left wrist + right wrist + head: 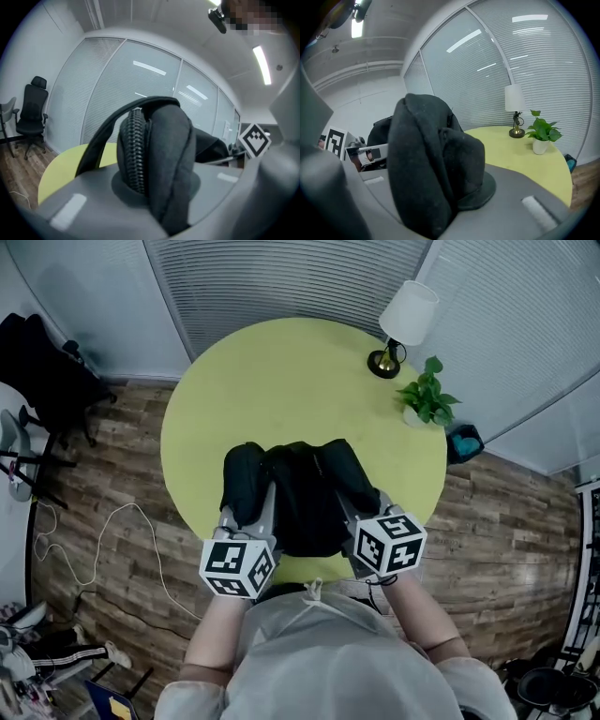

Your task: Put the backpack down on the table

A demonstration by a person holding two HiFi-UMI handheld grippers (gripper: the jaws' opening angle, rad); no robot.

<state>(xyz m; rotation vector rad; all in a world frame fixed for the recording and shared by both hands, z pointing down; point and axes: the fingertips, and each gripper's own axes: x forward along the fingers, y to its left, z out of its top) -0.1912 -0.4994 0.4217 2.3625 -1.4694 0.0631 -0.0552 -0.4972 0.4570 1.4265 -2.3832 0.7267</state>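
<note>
The black backpack (300, 493) hangs between my two grippers over the near part of the round yellow-green table (281, 381). My left gripper (249, 510) holds its left side and my right gripper (362, 512) its right side. In the left gripper view the jaws (154, 187) are shut on a fold of black fabric with a zipper (133, 150). The right gripper (440, 201) is likewise shut on a thick bunch of backpack fabric (426, 159). I cannot tell whether the bag's bottom touches the tabletop.
A white-shaded lamp (403, 324) and a small potted plant (427, 399) stand at the table's far right edge. A black office chair (47, 381) is on the wooden floor at left, with cables (103, 540) nearby. A teal object (464, 442) lies on the floor at right.
</note>
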